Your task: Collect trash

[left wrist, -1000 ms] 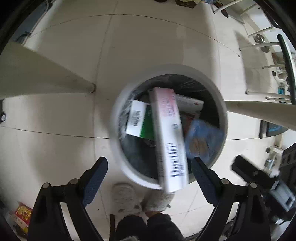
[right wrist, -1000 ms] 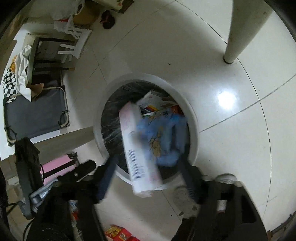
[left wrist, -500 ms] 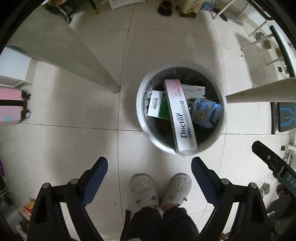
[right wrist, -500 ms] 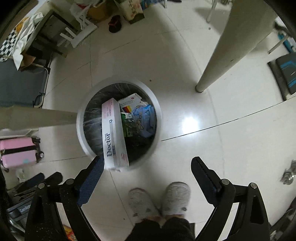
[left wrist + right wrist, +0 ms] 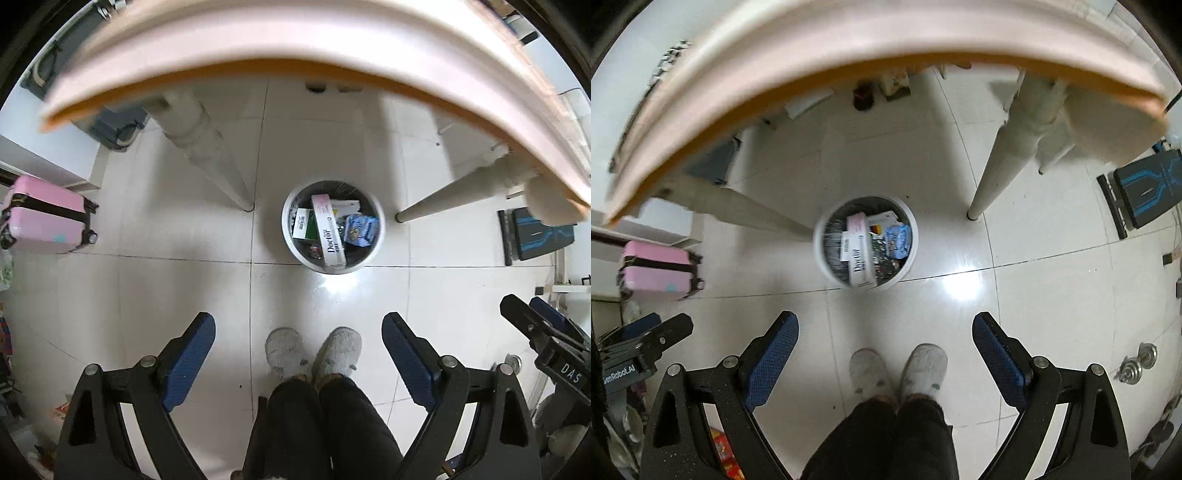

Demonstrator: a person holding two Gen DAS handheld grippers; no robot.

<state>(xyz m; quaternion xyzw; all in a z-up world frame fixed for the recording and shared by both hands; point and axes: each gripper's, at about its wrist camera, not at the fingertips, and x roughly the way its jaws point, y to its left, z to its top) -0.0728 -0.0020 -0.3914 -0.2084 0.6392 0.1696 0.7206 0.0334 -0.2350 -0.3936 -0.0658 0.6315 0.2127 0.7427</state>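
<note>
A white round trash bin (image 5: pixel 378 236) stands on the tiled floor far below, between two table legs. It holds a long pink-and-white "Doctor" box (image 5: pixel 328 236), a green-and-white box (image 5: pixel 304 229), a blue wrapper (image 5: pixel 360 230) and other packaging. The bin also shows in the right wrist view (image 5: pixel 913 240), blurred. My left gripper (image 5: pixel 298 354) is open and empty, high above the floor. My right gripper (image 5: pixel 885 352) is open and empty too. The right gripper's body (image 5: pixel 546 347) shows at the right edge of the left wrist view.
The table's edge (image 5: pixel 295 48) fills the top of both views, close to the cameras. White table legs (image 5: pixel 207 155) (image 5: pixel 454 195) flank the bin. A pink suitcase (image 5: pixel 44 221) stands at the left. The person's slippered feet (image 5: pixel 314 352) are below the grippers.
Both grippers have risen far above the bin, which now looks small. The table's edge has come into view at the top. The trash stays in the bin.
</note>
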